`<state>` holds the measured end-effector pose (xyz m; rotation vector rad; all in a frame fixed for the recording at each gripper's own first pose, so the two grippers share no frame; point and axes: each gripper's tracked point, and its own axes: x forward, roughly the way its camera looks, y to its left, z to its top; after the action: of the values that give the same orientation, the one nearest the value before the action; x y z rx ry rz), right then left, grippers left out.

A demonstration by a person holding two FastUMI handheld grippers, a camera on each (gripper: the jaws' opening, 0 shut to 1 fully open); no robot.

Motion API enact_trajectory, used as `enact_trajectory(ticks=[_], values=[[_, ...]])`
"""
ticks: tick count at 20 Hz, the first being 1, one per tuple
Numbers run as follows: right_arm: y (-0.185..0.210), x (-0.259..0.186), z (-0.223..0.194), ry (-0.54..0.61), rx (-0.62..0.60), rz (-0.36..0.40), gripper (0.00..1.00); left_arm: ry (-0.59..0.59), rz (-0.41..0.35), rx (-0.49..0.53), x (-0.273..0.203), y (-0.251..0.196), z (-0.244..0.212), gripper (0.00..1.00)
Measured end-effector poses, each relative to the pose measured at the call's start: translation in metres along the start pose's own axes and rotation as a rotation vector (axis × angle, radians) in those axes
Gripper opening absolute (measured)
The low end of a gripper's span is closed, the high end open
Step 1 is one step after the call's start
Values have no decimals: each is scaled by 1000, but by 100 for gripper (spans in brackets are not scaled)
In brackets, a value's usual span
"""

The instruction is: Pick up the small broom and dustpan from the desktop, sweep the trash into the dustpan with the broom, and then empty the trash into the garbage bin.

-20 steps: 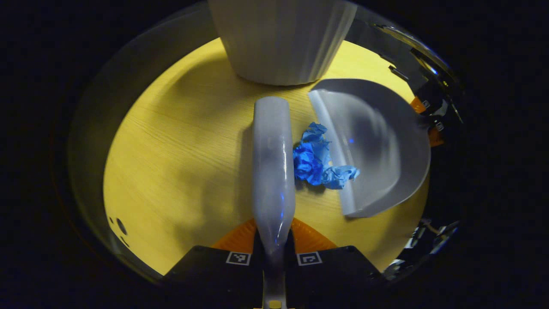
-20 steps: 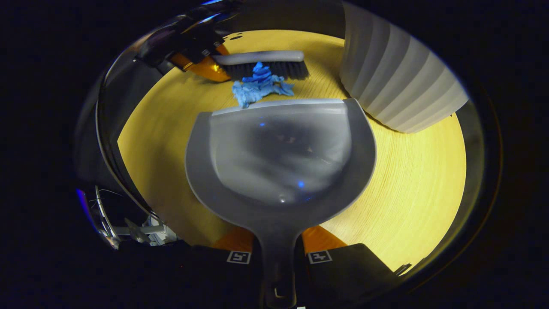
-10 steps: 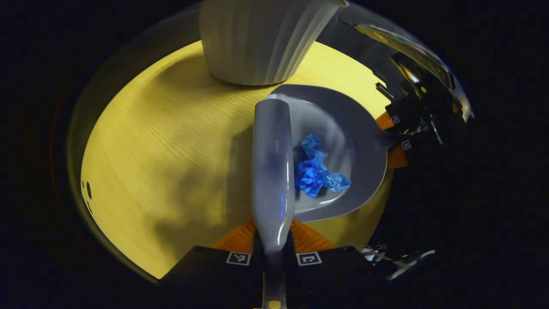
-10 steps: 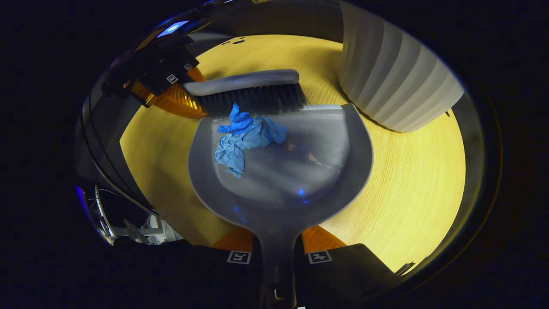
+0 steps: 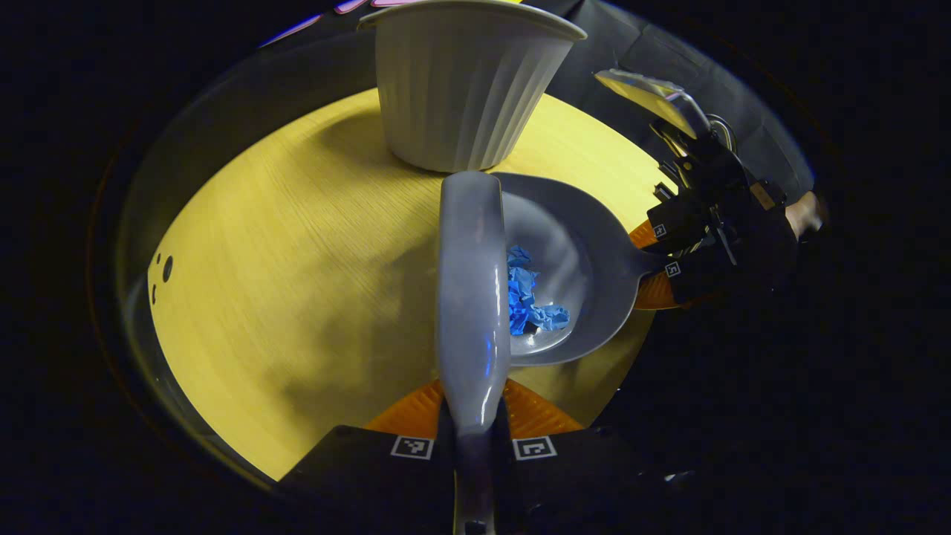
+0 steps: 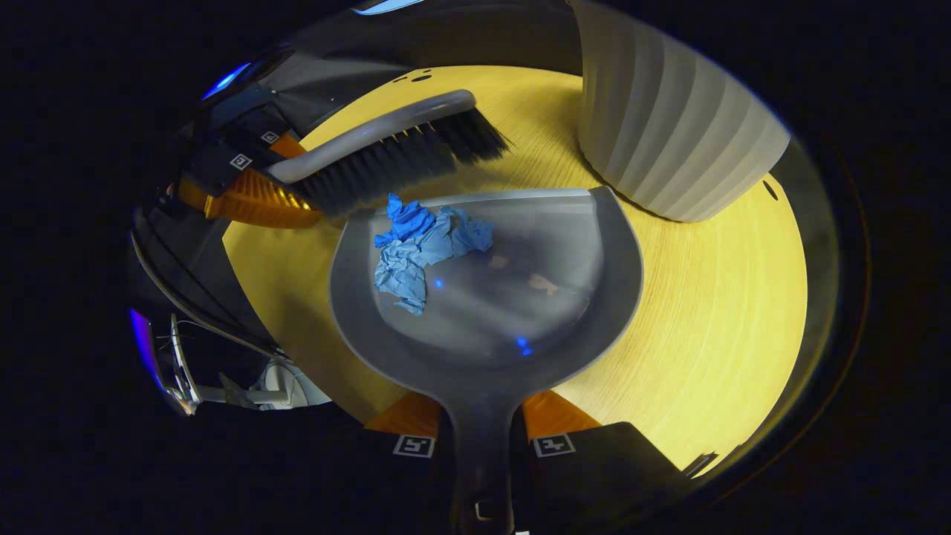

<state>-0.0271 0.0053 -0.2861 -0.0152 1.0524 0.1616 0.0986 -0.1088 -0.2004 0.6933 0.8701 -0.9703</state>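
One crumpled blue paper wad point(image 6: 420, 249) lies inside the one grey dustpan point(image 6: 483, 297), near its front lip. The right tongs point(image 6: 481, 446) are closed on the dustpan's handle. The left tongs point(image 5: 473, 438) grip the one broom point(image 5: 469, 290), bristles just above the lip. One white ribbed bin point(image 5: 464, 89) stands on the yellow table point(image 5: 297, 282).

The surface point(image 6: 713, 297) looks like pale yellow wood with fine grain, matt. The dustpan point(image 6: 490, 312) is smooth grey plastic with a soft sheen, as is the broom point(image 5: 472, 297) back; its bristles point(image 6: 394, 167) are dark and coarse. The trash point(image 6: 420, 245) is crumpled blue paper. The garbage bin point(image 5: 464, 89) at upper centre is ribbed white plastic, matt
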Motion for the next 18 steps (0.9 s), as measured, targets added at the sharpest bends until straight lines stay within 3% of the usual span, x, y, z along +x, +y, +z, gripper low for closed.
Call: enact_trajectory(ticks=[5,10,15,18], values=[[4,-1,-2,-26,38,-29,33,-95,86,-83,-13,3,-6,25],[4,-5,-1,-52,58,-39,33,-228,163,-238,-27,8,-10,25],[4,-5,0,-89,78,-44,33,-296,206,-401,-18,15,-56,25],[7,-2,-2,-92,75,-39,33,-297,237,-451,-41,25,-94,25]])
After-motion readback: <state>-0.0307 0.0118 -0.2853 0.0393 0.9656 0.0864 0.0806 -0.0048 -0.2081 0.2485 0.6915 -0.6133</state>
